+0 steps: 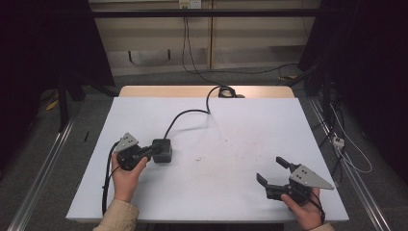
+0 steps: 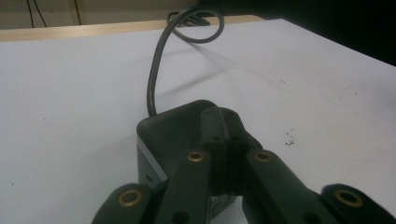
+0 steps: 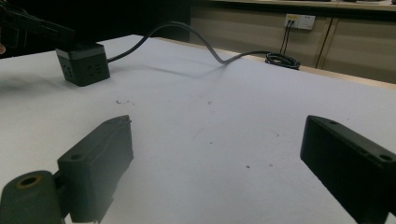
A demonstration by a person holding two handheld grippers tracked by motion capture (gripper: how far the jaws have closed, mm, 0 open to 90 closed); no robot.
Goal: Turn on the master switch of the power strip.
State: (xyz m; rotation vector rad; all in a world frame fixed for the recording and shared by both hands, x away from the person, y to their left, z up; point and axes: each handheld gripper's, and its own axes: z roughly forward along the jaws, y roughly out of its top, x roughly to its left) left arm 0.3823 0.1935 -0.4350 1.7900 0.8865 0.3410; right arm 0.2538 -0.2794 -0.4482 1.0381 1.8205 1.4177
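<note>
The left gripper (image 1: 153,150) rested with its jaws pressed flat together, their tips laid on top of the black cube-shaped power socket (image 1: 162,150) — touching it, not clamped around it. The socket sat on the left part of the white table (image 1: 226,125), its black cord (image 1: 185,115) curving away to a coil (image 1: 226,91) at the far edge. The right gripper (image 1: 273,171) lay well apart at the near right, its jaws spread wide with nothing between them and only bare tabletop ahead.

Judging from this, the work had barely begun — the socket was reached and perhaps steadied or pressed, but nothing was lifted, plugged in or moved. Whatever handling of socket or cord was meant appeared to remain, and the right gripper had no part in it yet.
</note>
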